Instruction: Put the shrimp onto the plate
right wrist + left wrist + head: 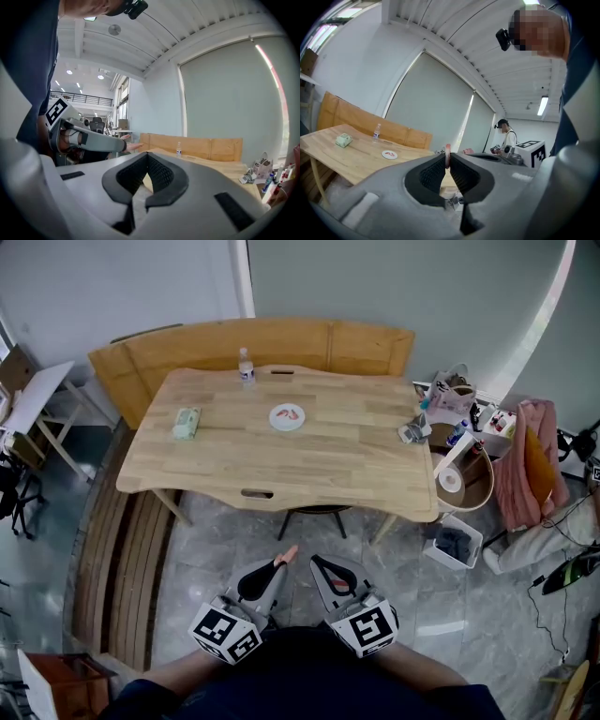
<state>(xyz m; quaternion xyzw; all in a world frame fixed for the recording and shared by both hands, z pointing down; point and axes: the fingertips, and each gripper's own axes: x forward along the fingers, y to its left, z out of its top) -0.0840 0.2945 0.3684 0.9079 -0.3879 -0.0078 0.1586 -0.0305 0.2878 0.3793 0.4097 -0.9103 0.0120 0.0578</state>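
One shrimp (290, 553): small, pink and smooth, pinched at the very tips of the left claw (281, 564); it hangs over the floor in front of the person, well apart from the counter.
Long axis: in the head view it runs on from the claw's own line, and the free end sticks out past the tips, pointing ahead and a little right, toward the counter's near edge.
Edge-on look: in the left gripper view the shrimp is a thin upright sliver between the two ribbed black pads, rising just above them.
Left claw: narrow, pads pressed on the shrimp from both sides; grey moulded body.
Right claw (316, 563): tips together with nothing between them; it is held just beside the left one. It has the same grey shell and ribbed black pads.
Plate (277, 420): small, round and white, lying flat near the middle of the counter.
Red piece (292, 414): curved, lying on the plate; too small to tell more.
Counter (328, 460): pale planked wood with rounded, wavy edges and a slot cut near the front edge.
Bottle (246, 367): clear plastic, upright, near the counter's far edge, behind the plate.
Green pack (187, 422): soft and boxy, lying left of the plate.
Bench (281, 341): plain wood, its curved back standing behind the counter.
Floor (403, 587): grey, glossy, marbled tiles.
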